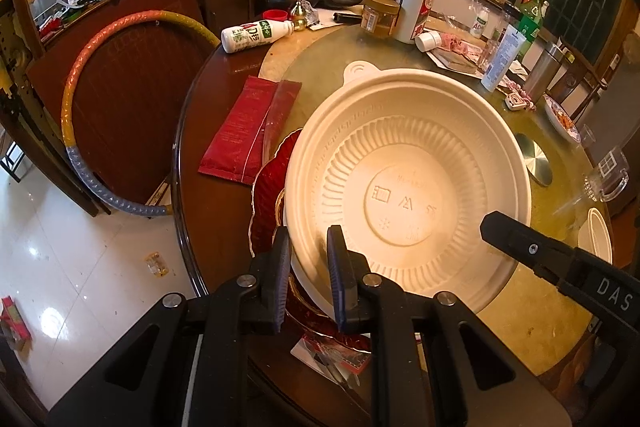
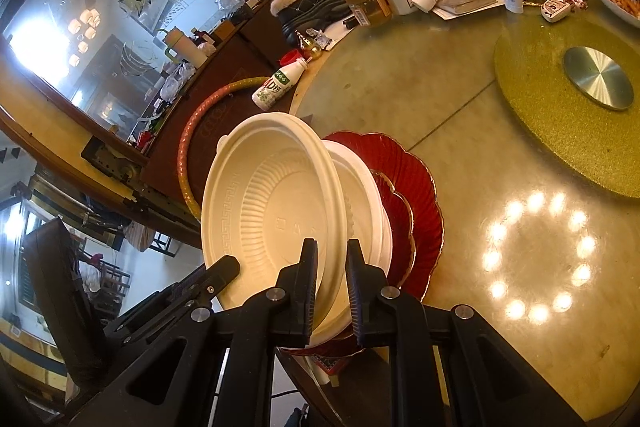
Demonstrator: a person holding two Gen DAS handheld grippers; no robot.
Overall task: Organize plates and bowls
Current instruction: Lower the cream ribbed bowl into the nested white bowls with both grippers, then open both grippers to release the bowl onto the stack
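Both claws on the same piece here: the cream ribbed plastic bowl (image 1: 404, 183), tipped up on its side above the stack at the near edge of the round glass-topped dining table (image 2: 460, 131). The left gripper (image 1: 308, 259) is pinched narrow on the bowl's rim, one blue-padded finger inside, one outside. The right gripper (image 2: 331, 267) clamps the rim too, jaws close together with the rim running between them; in the left wrist view its black finger (image 1: 516, 243) pokes in over the bowl's far edge. Just behind the bowl sits a second white bowl (image 2: 360, 187), nested on two scalloped red glass plates with gold edges (image 2: 416, 187), the smaller on the larger. Beside that stack, toward the table's left edge, lies a flat red foil packet (image 1: 248, 131). Further along that edge, a white AD milk bottle (image 1: 256, 35) on its side
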